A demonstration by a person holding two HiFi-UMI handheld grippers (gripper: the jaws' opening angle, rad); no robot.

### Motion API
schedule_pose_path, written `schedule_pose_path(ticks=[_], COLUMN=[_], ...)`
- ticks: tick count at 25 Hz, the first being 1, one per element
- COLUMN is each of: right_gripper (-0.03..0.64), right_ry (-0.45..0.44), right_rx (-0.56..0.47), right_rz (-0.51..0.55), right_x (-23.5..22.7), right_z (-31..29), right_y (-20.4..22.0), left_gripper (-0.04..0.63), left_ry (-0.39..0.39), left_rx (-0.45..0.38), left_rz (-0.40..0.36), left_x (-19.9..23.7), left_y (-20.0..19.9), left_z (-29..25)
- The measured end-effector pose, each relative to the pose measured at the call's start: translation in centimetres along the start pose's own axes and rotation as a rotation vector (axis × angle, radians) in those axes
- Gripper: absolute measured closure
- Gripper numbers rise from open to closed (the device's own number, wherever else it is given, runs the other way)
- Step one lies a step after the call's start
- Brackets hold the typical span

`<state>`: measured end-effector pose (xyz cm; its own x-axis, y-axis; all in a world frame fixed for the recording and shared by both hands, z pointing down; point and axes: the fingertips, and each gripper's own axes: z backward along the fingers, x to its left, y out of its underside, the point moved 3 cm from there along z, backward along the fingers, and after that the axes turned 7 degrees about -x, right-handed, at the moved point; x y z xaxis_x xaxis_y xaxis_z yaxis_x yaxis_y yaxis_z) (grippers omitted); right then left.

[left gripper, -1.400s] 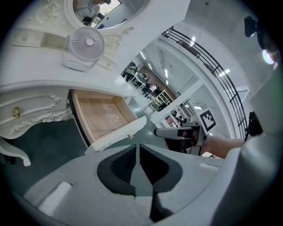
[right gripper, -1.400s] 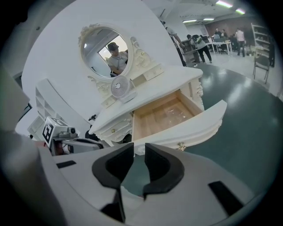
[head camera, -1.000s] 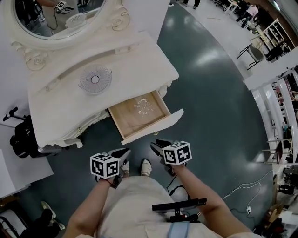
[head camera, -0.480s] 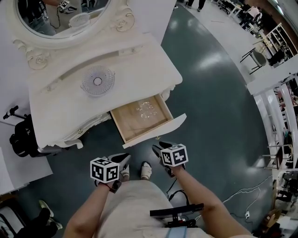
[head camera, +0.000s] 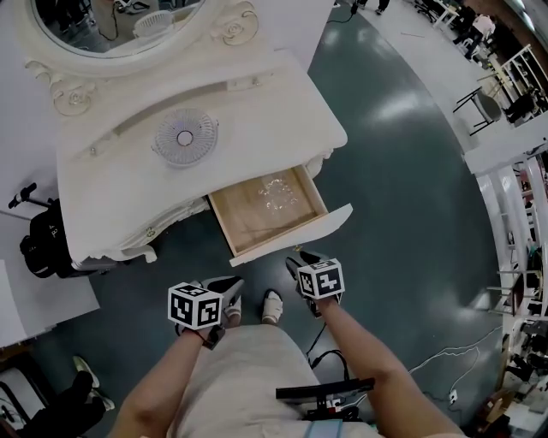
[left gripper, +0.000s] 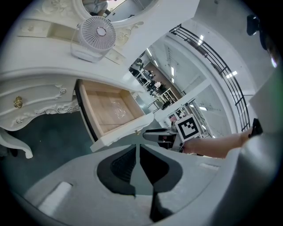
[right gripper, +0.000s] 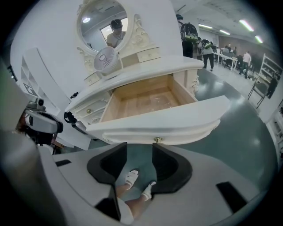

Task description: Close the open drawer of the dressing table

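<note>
Right gripper [right gripper: 139,151]: jaws wide apart, just been opening, nothing between them; the brass knob [right gripper: 157,140] of the drawer front sits just beyond the gap, not touched. Left gripper [left gripper: 137,151]: jaws closed together, empty, held left of the drawer and apart from it. Each gripper carries a cube with black-and-white square markers [head camera: 320,279]. Both forearms reach forward from the body, grippers angled downward. Drawer [head camera: 295,233]: pulled out from the right side of the white dressing table [head camera: 257,128], wooden inside, holding one clear, glinting item [head camera: 276,190] too indistinct to name. Tabletop: small round white fan [head camera: 185,137], below the oval mirror [head camera: 111,21].
</note>
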<state>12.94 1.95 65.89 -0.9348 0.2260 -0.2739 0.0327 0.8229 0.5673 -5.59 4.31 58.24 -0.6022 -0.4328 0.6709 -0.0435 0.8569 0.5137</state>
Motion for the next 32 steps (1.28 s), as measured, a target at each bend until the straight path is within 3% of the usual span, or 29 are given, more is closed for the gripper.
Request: schedule_pose_path(ticks=[22,26,32], right_gripper=[0.426,0.481,0.482], right_ry=[0.043,0.097,0.080], right_rx=[0.101,0.110,0.116], right_rz=[0.012,0.017,0.027], right_x=[-3.1,-3.7,-3.8], right_z=[-4.0,-3.9,-4.1], right_y=[0.8,0.6,0.3], left_gripper=[0.583,0.583,0.583], left_ry=[-0.021,-0.013,-0.011], left_rx=[0.014,0.011,0.003], left_rz=[0.028,0.034,0.031], left_x=[0.5,0.4,0.5], left_y=[0.4,0.3,-0.6], left_z=[-1.2,-1.8,-2.2])
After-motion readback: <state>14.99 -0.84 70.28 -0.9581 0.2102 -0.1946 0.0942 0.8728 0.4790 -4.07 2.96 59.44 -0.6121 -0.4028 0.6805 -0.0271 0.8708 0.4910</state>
